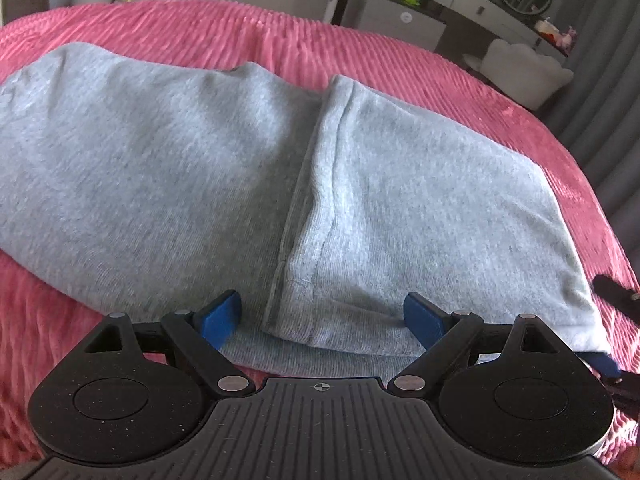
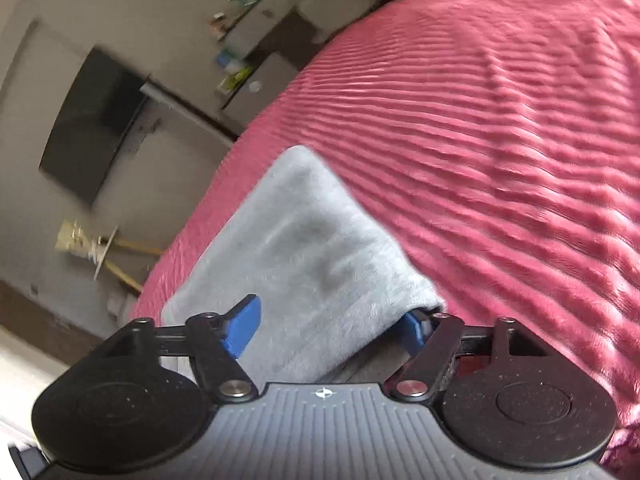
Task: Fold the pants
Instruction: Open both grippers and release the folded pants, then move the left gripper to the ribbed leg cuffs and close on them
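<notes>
Grey pants [image 1: 224, 184] lie folded on the pink ribbed bedspread [image 1: 248, 32], with a folded-over layer [image 1: 420, 200] on the right. My left gripper [image 1: 324, 316] is open, its blue fingertips [image 1: 222, 314] wide apart at the near edge of the pants, over the fold's hem. In the right wrist view, my right gripper [image 2: 332, 328] is open with the end of the grey pants [image 2: 304, 256] lying between its blue fingers [image 2: 242, 326]; the right finger is partly under the cloth. The right gripper also shows at the right edge of the left wrist view [image 1: 616, 300].
The pink bedspread [image 2: 500, 140] fills the area right of the pants. Past the bed stand a grey dresser with a round mirror [image 1: 480, 4], a white chair [image 1: 524, 72], a wall TV [image 2: 92, 124] and yellow-legged furniture [image 2: 120, 256].
</notes>
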`<state>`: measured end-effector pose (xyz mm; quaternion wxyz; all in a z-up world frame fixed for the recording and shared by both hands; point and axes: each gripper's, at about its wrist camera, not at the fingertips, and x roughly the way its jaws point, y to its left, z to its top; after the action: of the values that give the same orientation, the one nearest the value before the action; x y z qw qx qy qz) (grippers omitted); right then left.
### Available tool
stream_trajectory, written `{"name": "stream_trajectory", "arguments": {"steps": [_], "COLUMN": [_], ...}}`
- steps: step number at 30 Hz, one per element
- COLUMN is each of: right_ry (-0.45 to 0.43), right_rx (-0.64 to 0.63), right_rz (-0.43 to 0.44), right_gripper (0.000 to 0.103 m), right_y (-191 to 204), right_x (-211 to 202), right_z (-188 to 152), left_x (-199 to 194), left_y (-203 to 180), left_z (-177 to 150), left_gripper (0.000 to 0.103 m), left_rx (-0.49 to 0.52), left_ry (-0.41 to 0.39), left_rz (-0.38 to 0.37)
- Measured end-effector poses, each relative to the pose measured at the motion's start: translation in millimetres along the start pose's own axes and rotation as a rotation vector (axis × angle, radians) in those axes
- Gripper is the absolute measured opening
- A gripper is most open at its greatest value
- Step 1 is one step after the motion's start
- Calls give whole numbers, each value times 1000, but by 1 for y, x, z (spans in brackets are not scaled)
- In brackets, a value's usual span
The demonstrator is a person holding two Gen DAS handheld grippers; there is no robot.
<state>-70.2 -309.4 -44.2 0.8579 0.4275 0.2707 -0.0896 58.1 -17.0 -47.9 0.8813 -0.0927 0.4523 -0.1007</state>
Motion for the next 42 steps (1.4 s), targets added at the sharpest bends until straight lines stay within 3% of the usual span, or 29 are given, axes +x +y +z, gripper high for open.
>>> {"name": "stream_trajectory", "arguments": {"steps": [2, 4, 5, 7, 10, 13, 17, 23, 28, 30, 35, 38, 42], "right_ry": [18, 31, 25, 6, 33, 85, 93, 45, 61, 77, 62, 55, 47], "right_rx": [-101, -175, -194, -208, -175, -281, -411, -551, -631, -648, -763, -765, -785], "right_rz": [68, 82, 50, -110, -124, -157, -62, 9, -77, -109, -128, -126, -133], "right_gripper": [89, 91, 91, 85, 87, 95, 96, 96, 96, 97, 97, 97, 97], "right_y": [17, 27, 27, 22, 17, 34, 50, 82, 89, 85, 86, 85, 86], "right_x": [-2, -1, 0, 5, 4, -4, -26, -21, 24, 37, 45, 45, 49], "right_z": [-6, -10, -11, -8, -4, -8, -13, -14, -30, -35, -47, -48, -51], "left_x": [1, 1, 0, -2, -16, -41, -69, -69, -38, -33, -18, -6, 4], "left_y": [0, 1, 2, 6, 26, 70, 134, 217, 274, 283, 292, 299, 294], "left_z": [1, 1, 1, 2, 5, 7, 13, 4, -9, -4, 26, 39, 57], "left_gripper": [93, 93, 93, 92, 92, 93, 95, 94, 90, 90, 91, 91, 92], "left_rx": [-1, -3, -7, -29, -145, -354, -540, -635, -866, -854, -782, -789, -707], "left_ry": [2, 3, 1, -10, -73, -187, -298, -292, -275, -297, -317, -314, -307], "left_rz": [1, 3, 5, 3, -82, -184, -171, -99, -279, -297, -243, -269, -298]}}
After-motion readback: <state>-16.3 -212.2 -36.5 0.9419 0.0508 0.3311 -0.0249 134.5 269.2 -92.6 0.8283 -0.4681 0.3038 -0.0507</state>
